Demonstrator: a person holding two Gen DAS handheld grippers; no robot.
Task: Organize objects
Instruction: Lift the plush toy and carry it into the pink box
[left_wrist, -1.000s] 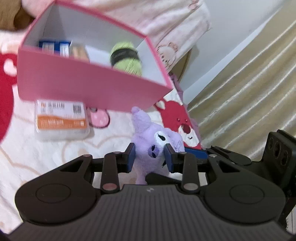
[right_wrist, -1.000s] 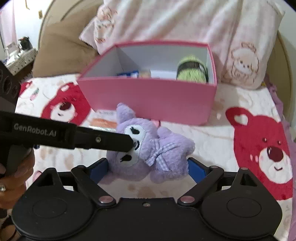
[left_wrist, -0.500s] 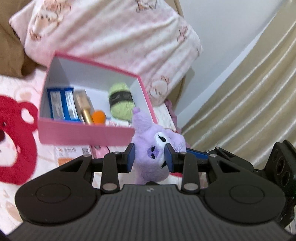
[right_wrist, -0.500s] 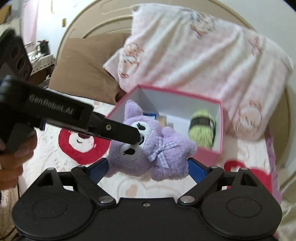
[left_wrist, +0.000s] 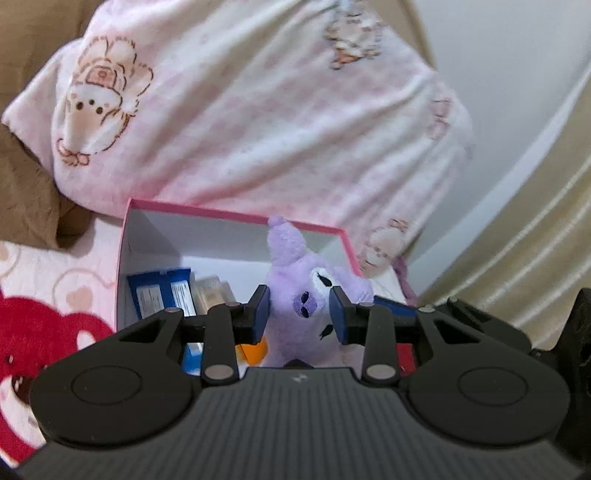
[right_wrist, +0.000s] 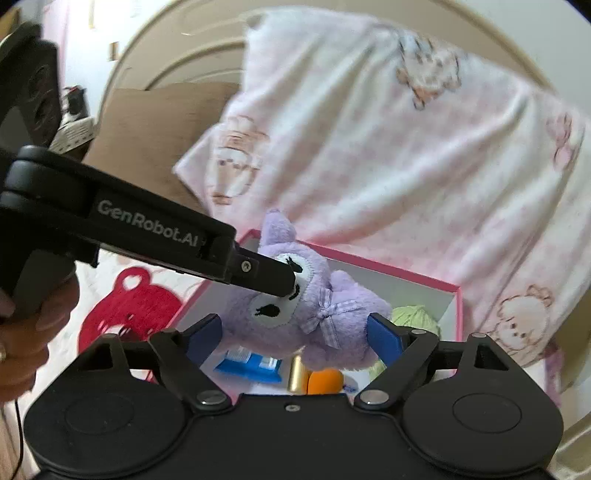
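While the left gripper (left_wrist: 300, 314) clamps the purple plush (left_wrist: 295, 291) by its head, the toy hangs above the open pink box (left_wrist: 236, 214). In the left wrist view both blue pads (left_wrist: 261, 309) press on the sides of the plush face, and one ear points up in front of the far wall of the box. Inside the box, at the left, lie blue packets (left_wrist: 159, 295) and beside them a beige tube (left_wrist: 212, 295). An orange thing (left_wrist: 255, 350) shows just under the left pad, partly hidden. The box stands on a blanket with a red bear print (left_wrist: 40, 332), and a big pink pillow (left_wrist: 258, 110) leans behind it.

In the right wrist view the right gripper (right_wrist: 293, 338) has its fingers wide apart, one on each side of the plush (right_wrist: 306, 314). Whether the pads (right_wrist: 384, 338) touch the plush I cannot tell. The left gripper (right_wrist: 277, 275) comes in from the left, held by a hand (right_wrist: 22, 332), and its tip sits on the plush face. The plush has a checked bow (right_wrist: 328, 314) and it is over the box (right_wrist: 406, 273). Below it inside the box are the blue packets (right_wrist: 251, 363), a gold tube (right_wrist: 295, 373), the orange thing (right_wrist: 325, 382) and a green yarn ball (right_wrist: 417, 314) at the right. The pillow (right_wrist: 406, 147) fills the background.
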